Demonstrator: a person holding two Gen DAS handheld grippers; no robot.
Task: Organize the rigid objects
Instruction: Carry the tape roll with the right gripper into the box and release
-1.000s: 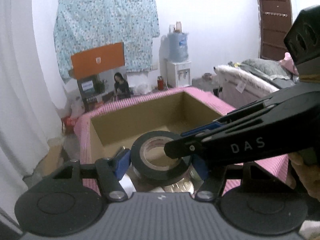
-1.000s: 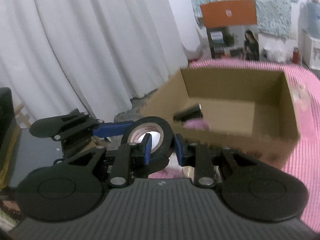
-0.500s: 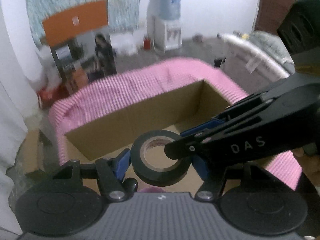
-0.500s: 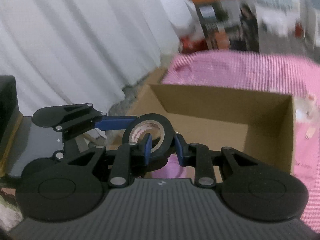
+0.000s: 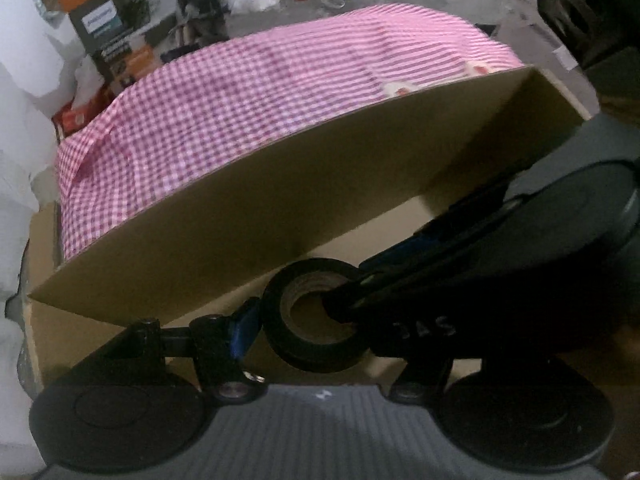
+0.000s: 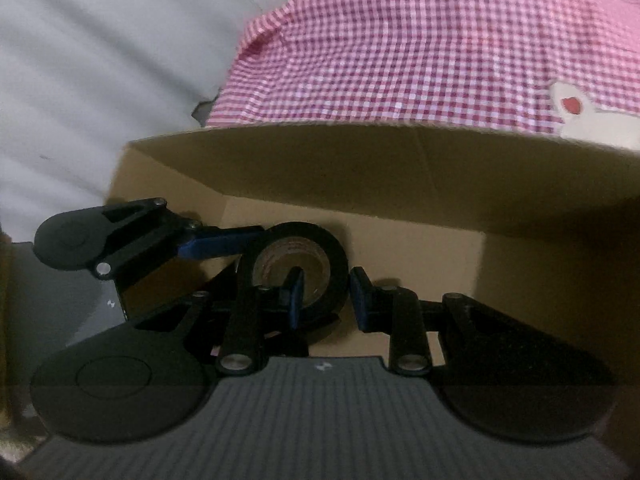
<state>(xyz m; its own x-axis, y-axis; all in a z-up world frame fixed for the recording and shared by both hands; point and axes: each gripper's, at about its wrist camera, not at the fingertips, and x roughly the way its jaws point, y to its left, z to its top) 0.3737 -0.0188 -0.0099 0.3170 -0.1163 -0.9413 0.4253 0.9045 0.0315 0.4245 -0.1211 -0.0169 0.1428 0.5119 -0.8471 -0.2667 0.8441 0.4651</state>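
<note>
Two grippers meet over one roll of black tape [image 6: 294, 266] down inside the cardboard box [image 6: 360, 168], which sits on a pink checked cloth [image 6: 420, 48]. The right gripper [image 6: 326, 296] has one finger through the roll's core and the other outside its wall, seemingly a shade clear of it. The left gripper [image 5: 316, 328] spans the roll; its right finger is hidden, so I cannot tell whether it pinches.
</note>
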